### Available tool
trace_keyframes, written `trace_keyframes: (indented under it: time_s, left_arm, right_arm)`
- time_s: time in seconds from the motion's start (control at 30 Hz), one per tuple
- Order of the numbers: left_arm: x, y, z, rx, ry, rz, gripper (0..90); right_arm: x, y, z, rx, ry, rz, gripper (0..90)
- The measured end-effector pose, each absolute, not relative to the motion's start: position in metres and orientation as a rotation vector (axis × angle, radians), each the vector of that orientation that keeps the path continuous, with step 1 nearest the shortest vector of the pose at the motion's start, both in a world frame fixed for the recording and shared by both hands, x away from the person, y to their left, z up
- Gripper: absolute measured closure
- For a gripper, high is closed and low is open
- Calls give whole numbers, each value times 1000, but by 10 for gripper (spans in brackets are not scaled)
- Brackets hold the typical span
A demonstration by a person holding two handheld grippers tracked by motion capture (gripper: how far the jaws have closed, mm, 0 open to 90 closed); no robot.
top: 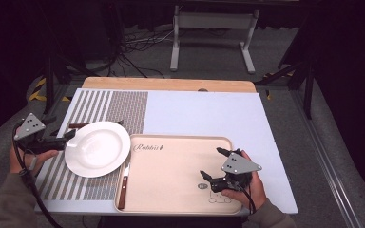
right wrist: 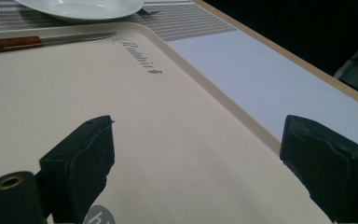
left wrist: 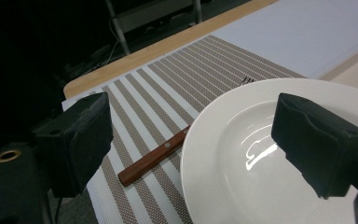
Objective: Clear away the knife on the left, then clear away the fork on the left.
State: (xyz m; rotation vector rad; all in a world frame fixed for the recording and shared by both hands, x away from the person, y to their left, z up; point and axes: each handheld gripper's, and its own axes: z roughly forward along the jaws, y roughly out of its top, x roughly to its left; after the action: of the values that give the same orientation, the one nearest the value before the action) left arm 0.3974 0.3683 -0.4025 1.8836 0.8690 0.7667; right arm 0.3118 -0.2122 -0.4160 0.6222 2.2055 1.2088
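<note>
- Both pairs of jaws stand spread apart and hold nothing.
- In the high view the left gripper [top: 69,135] sits at the left rim of the white plate [top: 96,148]. Its jaws point toward the plate.
- From the left gripper view, one jaw hangs over the striped placemat [left wrist: 177,74] and the other over the plate's bowl, so the plate's rim lies between them; whether either jaw touches the plate I cannot tell.
- That plate rests on the placemat, at the left of the table [top: 204,111]. Its right edge reaches the left rim of the beige tray [top: 176,190].
- A wooden-handled utensil [left wrist: 151,161] lies on the placemat and runs under the far side of the plate; its working end is hidden.
- A knife [top: 124,185] with a brown handle lies inside the tray along its left edge, blade pointing away from the person.
- At the tray's near right corner, the right gripper [top: 213,165] hovers over bare tray surface, well apart from the plate and the knife.
- In the right gripper view, the tray's raised rim passes between the jaws, with the pale table cover beyond it.
- The person's hands wrap both gripper handles from the bottom of the high view.
</note>
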Motion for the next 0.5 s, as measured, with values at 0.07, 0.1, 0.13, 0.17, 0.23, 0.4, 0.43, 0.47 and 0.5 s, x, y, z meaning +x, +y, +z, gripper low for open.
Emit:
trace_keyframes:
  time_s: [0.07,0.1,0.13,0.17,0.23,0.4,0.43,0.47,0.5]
  left_arm:
    - [400,370,-404,1902,881,770,129]
    - [402,372,-404,1902,887,764,129]
    - [406,375,-404,1912,896,767,131]
    - [409,376,-404,1922,903,770,156]
    - [417,382,-405,1953,915,764,185]
    - [436,395,-409,2021,947,725,192]
    - [439,397,-410,2038,954,715,191]
    - [444,397,-412,2072,960,708,190]
    - [447,397,-413,2095,954,699,181]
  right_arm:
    - [313,-212,-416,628,2211,1212,112]
    - [313,-211,-417,626,2215,1213,112]
    - [314,-211,-417,613,2229,1214,110]
    - [313,-209,-417,582,2243,1209,109]
    - [313,-208,-416,569,2255,1201,109]
    - [314,-206,-419,570,2285,1212,109]
    - [314,-206,-419,554,2295,1209,110]
    - [313,-205,-420,541,2306,1208,110]
    - [313,-204,-420,531,2313,1206,109]
